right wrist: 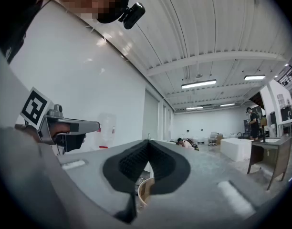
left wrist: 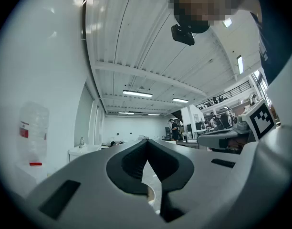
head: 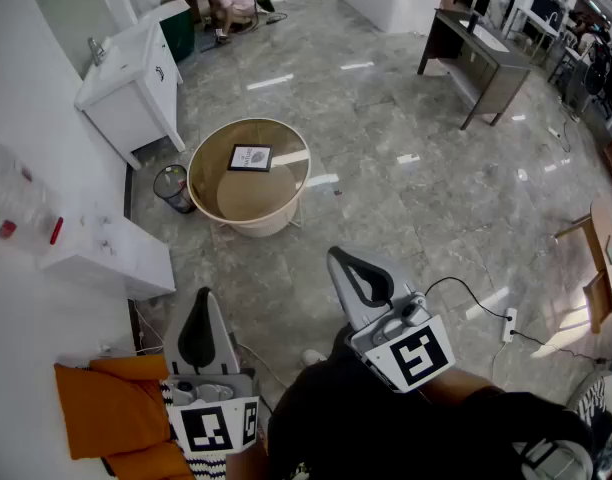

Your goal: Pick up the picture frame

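Note:
A small black-rimmed picture frame (head: 250,157) lies flat on a round beige table (head: 231,198), far ahead of me on the floor. My left gripper (head: 202,298) is held low at the left, jaws shut, nothing between them. My right gripper (head: 336,256) is a little further forward at the centre, also shut and empty. Both point level toward the table, well short of it. In the left gripper view the left gripper (left wrist: 146,142) has its tips together; in the right gripper view the right gripper (right wrist: 147,143) is the same, with the table rim (right wrist: 142,191) just showing below it.
A black waste bin (head: 172,186) stands left of the table. A white sink cabinet (head: 132,86) and a white box (head: 111,256) line the left wall. An orange cushion (head: 111,406) sits by my left. A dark desk (head: 476,60) stands far right; cables and a power strip (head: 507,323) lie on the floor.

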